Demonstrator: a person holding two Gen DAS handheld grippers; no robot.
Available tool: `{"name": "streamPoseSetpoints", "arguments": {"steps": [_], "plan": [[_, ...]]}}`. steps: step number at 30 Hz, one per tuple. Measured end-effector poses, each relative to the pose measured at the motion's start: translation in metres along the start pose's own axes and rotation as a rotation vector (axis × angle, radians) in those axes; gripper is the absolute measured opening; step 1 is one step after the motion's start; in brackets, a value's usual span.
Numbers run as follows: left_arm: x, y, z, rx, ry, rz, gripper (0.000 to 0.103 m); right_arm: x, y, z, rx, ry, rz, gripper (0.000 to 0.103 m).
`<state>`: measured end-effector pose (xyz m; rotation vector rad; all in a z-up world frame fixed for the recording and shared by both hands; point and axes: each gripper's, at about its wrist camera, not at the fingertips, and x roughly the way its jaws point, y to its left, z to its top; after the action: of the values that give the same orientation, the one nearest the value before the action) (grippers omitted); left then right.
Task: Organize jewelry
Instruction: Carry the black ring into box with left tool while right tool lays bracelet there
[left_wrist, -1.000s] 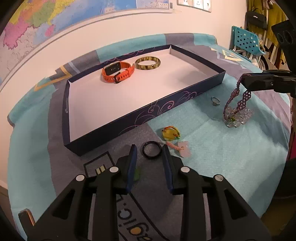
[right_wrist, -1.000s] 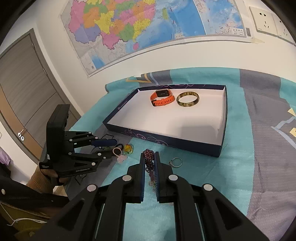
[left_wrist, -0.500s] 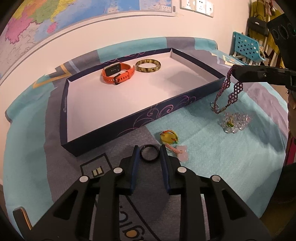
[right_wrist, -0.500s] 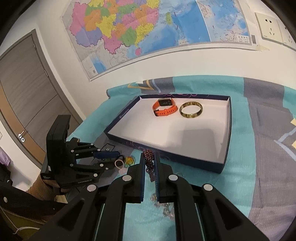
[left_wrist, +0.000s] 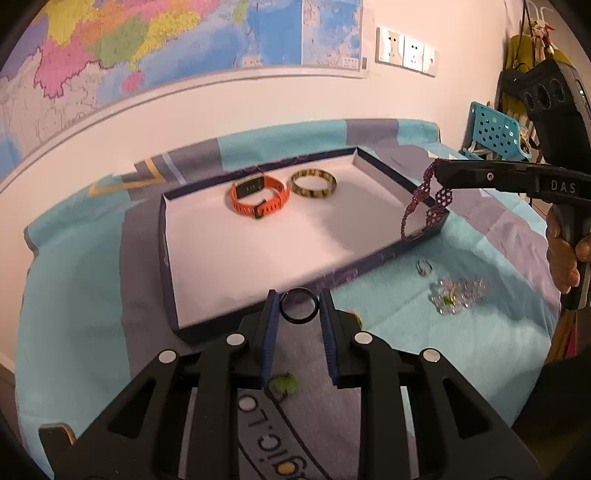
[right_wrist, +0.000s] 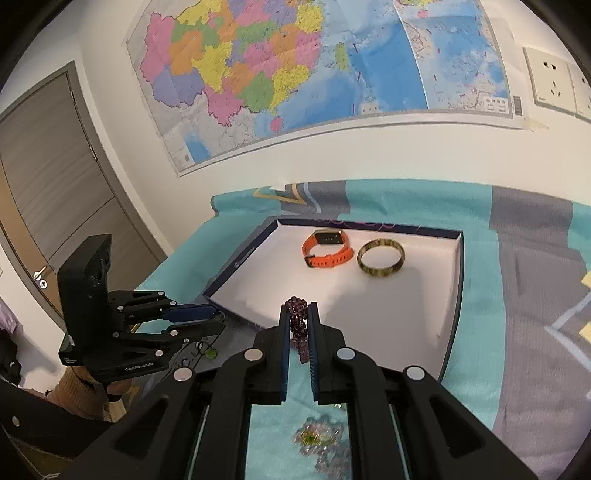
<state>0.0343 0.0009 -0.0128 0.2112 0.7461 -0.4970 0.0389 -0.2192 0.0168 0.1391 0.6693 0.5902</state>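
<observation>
A dark blue box with a white floor (left_wrist: 229, 266) (right_wrist: 388, 317) lies on the patterned cloth. Side by side at its far end are an orange watch band (left_wrist: 258, 195) (right_wrist: 327, 248) and a mottled brown bangle (left_wrist: 313, 183) (right_wrist: 380, 257). My left gripper (left_wrist: 298, 300) (right_wrist: 218, 320) is shut on a black ring (left_wrist: 298, 305), held off the cloth at the box's near wall. My right gripper (right_wrist: 298, 311) (left_wrist: 437, 171) is shut on a purple beaded bracelet (right_wrist: 297, 326) (left_wrist: 424, 201), which dangles over the box's right corner.
On the cloth to the right of the box lie a small silver ring (left_wrist: 424, 266) and a clear crystal bracelet (left_wrist: 456, 291) (right_wrist: 321, 439). A green bead piece (left_wrist: 282, 384) (right_wrist: 210, 353) lies under my left gripper. A wall with a map stands behind.
My left gripper closed on the black ring and lifted it toward the box's near wall. My right gripper rose with the purple bracelet, off the crystal pile, to the box's right corner.
</observation>
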Motion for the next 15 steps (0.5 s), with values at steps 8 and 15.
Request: {"name": "streamPoseSetpoints", "arguments": {"steps": [8,15], "plan": [[0.009,0.002,0.023,0.007,-0.032,-0.010,0.023,0.015,-0.013,0.020,0.019,-0.003,-0.002,0.008],[0.026,0.006,0.043,-0.003,-0.031,-0.015,0.023,0.039,-0.029,0.029,0.068,0.022,0.007,0.008]]}}
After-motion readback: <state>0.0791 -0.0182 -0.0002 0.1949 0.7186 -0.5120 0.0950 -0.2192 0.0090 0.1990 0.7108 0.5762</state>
